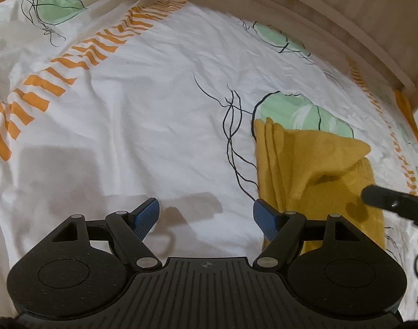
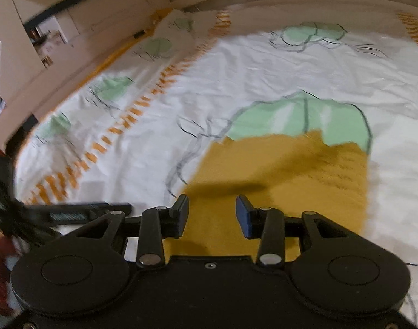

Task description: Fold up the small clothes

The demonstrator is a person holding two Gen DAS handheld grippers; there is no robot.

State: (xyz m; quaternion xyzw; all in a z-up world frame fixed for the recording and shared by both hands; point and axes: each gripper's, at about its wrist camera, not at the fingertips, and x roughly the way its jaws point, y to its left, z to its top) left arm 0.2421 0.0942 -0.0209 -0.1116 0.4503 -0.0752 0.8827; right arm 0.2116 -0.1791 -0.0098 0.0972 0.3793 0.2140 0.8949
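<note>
The mustard-yellow cloth [image 1: 318,181] lies folded on the bedsheet [image 1: 154,126], a white sheet w/ green leaf prints and orange stripe bands. In the left wrist view the cloth sits to the right, layered edges showing along its left side, one corner flipped up over the top. Left gripper [image 1: 205,216]: jaws wide, nothing between them, over bare sheet just left of the cloth; its right blue pad [image 1: 265,220] overlaps the cloth edge in view, contact can't be told. Right gripper [image 2: 211,213]: jaws part-open w/ a gap, pads clear, nothing held, positioned above the cloth's near portion. Right wrist view is motion-blurred.
</note>
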